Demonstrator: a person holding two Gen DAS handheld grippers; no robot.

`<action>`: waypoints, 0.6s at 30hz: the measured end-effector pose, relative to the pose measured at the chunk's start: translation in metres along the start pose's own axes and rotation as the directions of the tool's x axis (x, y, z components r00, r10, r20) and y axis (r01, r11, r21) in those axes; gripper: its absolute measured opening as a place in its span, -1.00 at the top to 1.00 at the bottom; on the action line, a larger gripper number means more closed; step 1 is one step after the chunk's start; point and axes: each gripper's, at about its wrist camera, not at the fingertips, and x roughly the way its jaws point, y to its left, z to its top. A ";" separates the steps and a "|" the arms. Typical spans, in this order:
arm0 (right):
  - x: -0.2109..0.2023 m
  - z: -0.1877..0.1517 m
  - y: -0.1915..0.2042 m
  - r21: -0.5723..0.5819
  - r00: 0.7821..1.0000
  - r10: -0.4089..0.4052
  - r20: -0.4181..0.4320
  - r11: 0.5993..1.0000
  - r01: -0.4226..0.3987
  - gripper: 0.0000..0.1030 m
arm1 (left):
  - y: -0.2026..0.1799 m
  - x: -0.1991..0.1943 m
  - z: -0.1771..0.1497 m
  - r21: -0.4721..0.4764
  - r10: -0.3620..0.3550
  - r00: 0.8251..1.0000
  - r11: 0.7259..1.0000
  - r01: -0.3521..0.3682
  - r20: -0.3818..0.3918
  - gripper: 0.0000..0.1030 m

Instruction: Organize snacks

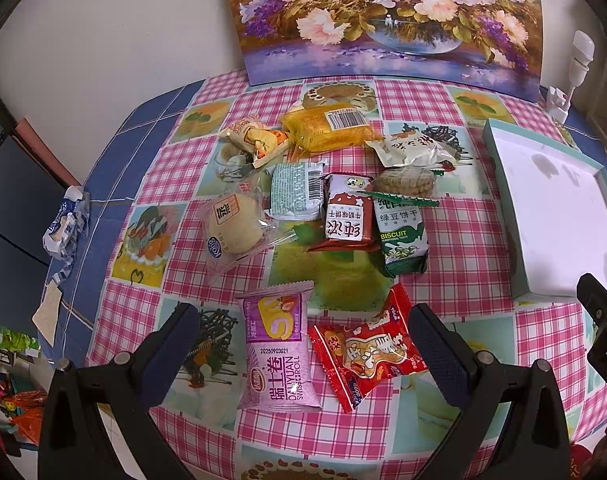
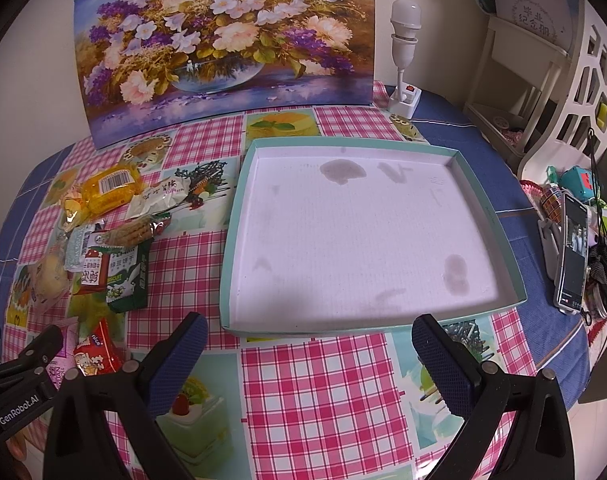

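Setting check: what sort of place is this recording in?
Probably a lived-in home: a table under a checked tablecloth, a flower painting leaning on the wall, and a cluttered white shelf alongside.

Round table point(image 2: 315, 392) under pink-check cloth with dessert pictures, blue border at edges. Shallow teal-rimmed tray point(image 2: 233, 236) flat on right half, white floor stained. Snack packets heaped left of tray: purple Swiss roll point(image 1: 277, 354) and red packet point(image 1: 367, 350) side by side nearest, green biscuit pack point(image 1: 403, 236) beyond, yellow packet point(image 1: 329, 126) farthest. Flower painting point(image 2: 223, 44) propped at back edge, white lamp point(image 2: 403, 60) just beside it. Phone point(image 2: 571, 256) propped at right edge.
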 end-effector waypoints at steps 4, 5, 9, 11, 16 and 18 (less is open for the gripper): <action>0.000 0.000 0.000 0.000 1.000 0.001 -0.001 1.000 -0.001 -1.00 | 0.001 0.001 -0.002 0.001 -0.001 1.000 1.000 0.001 -0.001 -1.00; 0.000 0.000 0.000 0.000 1.000 0.001 -0.001 1.000 -0.001 -1.00 | 0.002 0.001 -0.002 0.001 -0.001 1.000 1.000 0.001 -0.001 -1.00; 0.000 0.000 0.000 0.000 1.000 0.001 -0.001 1.000 -0.001 -1.00 | 0.002 0.001 -0.003 0.001 0.000 1.000 1.000 0.000 -0.002 -1.00; 0.000 0.000 0.000 0.000 1.000 0.001 -0.002 1.000 -0.001 -1.00 | 0.002 0.001 -0.003 0.001 -0.001 1.000 1.000 0.001 -0.002 -1.00; 0.000 0.000 0.001 0.000 1.000 0.001 -0.002 1.000 -0.001 -1.00 | 0.001 0.001 -0.004 0.003 0.000 1.000 1.000 0.000 -0.003 -1.00; 0.000 0.000 0.001 0.000 1.000 0.001 -0.002 1.000 -0.001 -1.00 | 0.001 0.002 -0.004 0.003 0.001 1.000 1.000 0.000 -0.004 -1.00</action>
